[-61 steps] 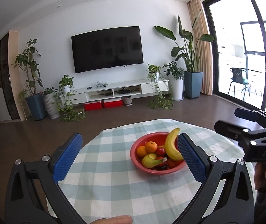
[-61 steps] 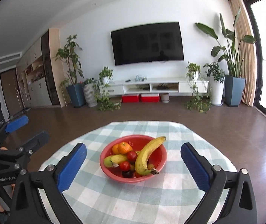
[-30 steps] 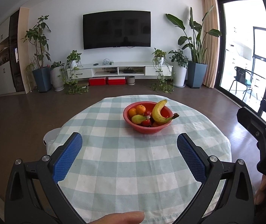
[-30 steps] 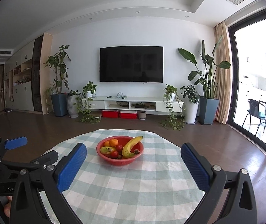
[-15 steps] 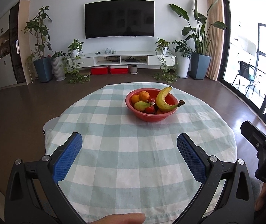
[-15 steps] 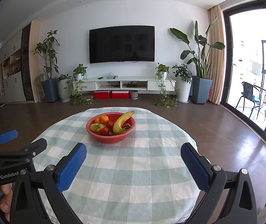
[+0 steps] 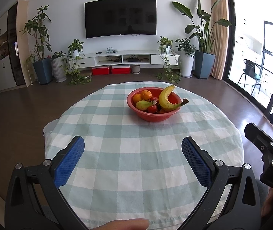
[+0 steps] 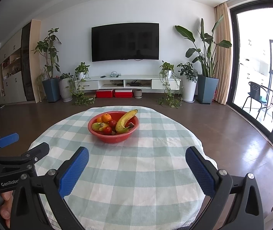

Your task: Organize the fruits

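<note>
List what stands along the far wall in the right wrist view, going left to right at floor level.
Blue planter with the tall tree → ribbed white pot → two red boxes → small round pot → white planter → dark blue planter → curtain → balcony chair.

Bare tablecloth [image 7: 136,153] between grippers and red bowl [image 7: 153,115] — banana [image 7: 165,99] overhangs rim.

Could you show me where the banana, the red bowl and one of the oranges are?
banana [image 7: 164,100]: left wrist view, middle of its yellow curve.
red bowl [image 7: 151,116]: left wrist view, near outer wall.
orange [image 8: 106,118]: right wrist view, top of the fruit at the bowl's far side.
</note>
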Available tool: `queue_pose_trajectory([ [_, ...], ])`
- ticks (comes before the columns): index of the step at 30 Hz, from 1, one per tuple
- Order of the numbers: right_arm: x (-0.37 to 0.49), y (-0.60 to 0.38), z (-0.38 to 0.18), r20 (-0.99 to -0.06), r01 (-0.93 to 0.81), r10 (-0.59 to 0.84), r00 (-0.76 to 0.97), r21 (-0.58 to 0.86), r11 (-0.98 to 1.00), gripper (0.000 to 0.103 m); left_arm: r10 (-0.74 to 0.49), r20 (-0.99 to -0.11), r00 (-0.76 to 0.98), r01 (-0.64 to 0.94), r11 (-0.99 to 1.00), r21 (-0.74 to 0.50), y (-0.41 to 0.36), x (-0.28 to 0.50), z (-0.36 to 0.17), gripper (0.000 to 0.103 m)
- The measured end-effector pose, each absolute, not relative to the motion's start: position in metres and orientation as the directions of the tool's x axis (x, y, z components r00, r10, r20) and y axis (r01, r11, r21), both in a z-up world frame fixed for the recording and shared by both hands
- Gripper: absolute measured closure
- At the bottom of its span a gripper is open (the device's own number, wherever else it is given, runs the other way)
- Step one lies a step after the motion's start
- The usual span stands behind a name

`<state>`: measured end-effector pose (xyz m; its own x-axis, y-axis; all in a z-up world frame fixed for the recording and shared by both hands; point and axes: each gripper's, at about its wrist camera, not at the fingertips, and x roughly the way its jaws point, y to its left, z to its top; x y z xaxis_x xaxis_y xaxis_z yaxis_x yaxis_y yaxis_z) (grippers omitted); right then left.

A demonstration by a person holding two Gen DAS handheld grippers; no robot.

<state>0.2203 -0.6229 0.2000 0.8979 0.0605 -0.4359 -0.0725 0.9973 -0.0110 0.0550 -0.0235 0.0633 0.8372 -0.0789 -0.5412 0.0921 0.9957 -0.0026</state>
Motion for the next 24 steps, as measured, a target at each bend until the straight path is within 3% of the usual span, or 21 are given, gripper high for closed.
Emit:
queue_pose_trajectory([
  [24, 0.214, -0.627, 0.188, -0.449, -0.073, 0.06, 0.891, -0.01, 0.997, 0.0, -0.077, -0.544, 0.836, 0.093, 0.996, 0.002, -0.024, 0.056, 0.062, 0.0],
])
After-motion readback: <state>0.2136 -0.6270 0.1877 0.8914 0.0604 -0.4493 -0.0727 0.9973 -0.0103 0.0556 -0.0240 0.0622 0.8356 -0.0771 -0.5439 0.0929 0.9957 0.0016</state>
